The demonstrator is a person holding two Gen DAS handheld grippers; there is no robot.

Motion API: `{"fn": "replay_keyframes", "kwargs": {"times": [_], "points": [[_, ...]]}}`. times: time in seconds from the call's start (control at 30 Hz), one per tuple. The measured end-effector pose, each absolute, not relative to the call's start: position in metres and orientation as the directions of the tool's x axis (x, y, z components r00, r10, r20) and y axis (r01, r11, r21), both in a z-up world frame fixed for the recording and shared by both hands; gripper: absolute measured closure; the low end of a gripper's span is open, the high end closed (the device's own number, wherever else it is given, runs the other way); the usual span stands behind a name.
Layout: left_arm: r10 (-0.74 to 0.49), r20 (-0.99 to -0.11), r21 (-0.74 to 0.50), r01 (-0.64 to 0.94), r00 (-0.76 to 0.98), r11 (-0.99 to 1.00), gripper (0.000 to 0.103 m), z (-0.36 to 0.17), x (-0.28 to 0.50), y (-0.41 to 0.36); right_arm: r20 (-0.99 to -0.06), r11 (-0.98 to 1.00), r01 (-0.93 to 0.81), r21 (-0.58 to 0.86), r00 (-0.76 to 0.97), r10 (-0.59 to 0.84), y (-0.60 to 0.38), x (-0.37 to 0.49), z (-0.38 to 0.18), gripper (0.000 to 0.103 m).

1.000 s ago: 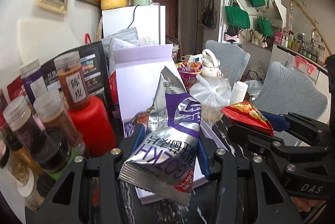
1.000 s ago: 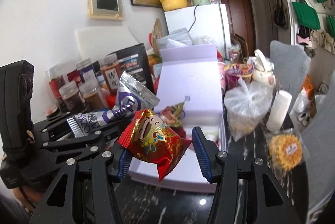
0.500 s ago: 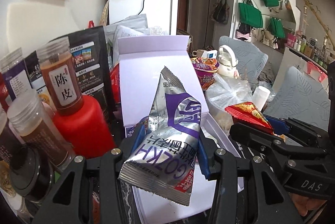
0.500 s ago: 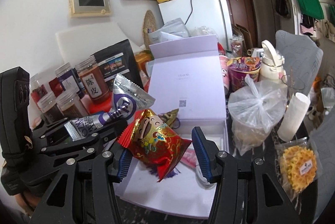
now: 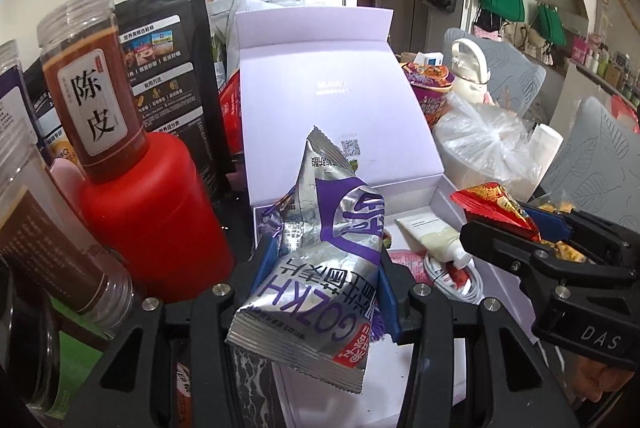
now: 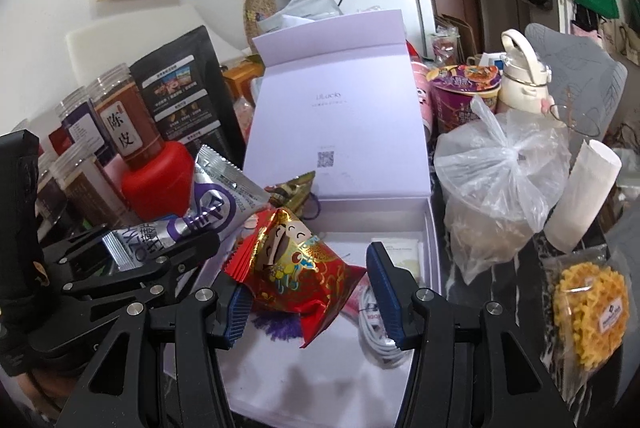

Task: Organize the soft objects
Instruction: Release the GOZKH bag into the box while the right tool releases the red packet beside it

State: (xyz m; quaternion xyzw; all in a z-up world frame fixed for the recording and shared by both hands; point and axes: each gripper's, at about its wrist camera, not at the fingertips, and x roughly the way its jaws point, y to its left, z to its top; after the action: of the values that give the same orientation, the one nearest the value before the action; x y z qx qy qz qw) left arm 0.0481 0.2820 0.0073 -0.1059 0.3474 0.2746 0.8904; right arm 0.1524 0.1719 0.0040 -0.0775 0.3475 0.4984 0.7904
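My left gripper is shut on a silver and purple snack packet, which stands up between the blue pads. My right gripper is shut on a red and gold snack packet. Both hang over the front of an open lavender box whose lid stands upright behind. In the right wrist view the left gripper sits just left of mine, with the silver packet sticking up. In the left wrist view the right gripper holds the red packet at the right.
Inside the box lie a white tube, a coiled white cable and a gold-green packet. A red bottle, jars and a black pouch crowd the left. A tied plastic bag, paper roll and yellow snack bag stand right.
Both grippers have moved forward and down over the open box, each still holding its packet. The box floor and its contents have come into view.
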Motion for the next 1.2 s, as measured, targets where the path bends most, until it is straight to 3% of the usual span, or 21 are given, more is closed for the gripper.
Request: {"fn": "replay_keyframes", "kwargs": {"times": [0.53, 0.67, 0.73, 0.8, 1.2], "points": [[0.404, -0.727, 0.039, -0.554, 0.556, 0.832, 0.053, -0.008, 0.061, 0.288, -0.708, 0.551, -0.824, 0.130, 0.311, 0.634, 0.179, 0.162, -0.013, 0.042], [0.397, -0.748, 0.030, -0.570, 0.532, 0.821, 0.045, -0.011, 0.062, 0.294, -0.721, 0.573, -0.811, 0.120, 0.325, 0.611, 0.176, 0.166, -0.013, 0.041], [0.416, -0.738, 0.042, -0.580, 0.531, 0.814, 0.036, -0.009, 0.060, 0.294, -0.721, 0.576, -0.809, 0.118, 0.328, 0.610, 0.174, 0.166, -0.011, 0.035], [0.430, -0.727, 0.047, -0.586, 0.535, 0.809, 0.019, -0.005, 0.058, 0.293, -0.717, 0.578, -0.809, 0.112, 0.337, 0.610, 0.173, 0.166, -0.009, 0.026], [0.452, -0.715, 0.062, -0.595, 0.534, 0.801, 0.016, 0.004, 0.054, 0.289, -0.719, 0.600, -0.793, 0.100, 0.359, 0.595, 0.168, 0.166, -0.006, 0.025]]}}
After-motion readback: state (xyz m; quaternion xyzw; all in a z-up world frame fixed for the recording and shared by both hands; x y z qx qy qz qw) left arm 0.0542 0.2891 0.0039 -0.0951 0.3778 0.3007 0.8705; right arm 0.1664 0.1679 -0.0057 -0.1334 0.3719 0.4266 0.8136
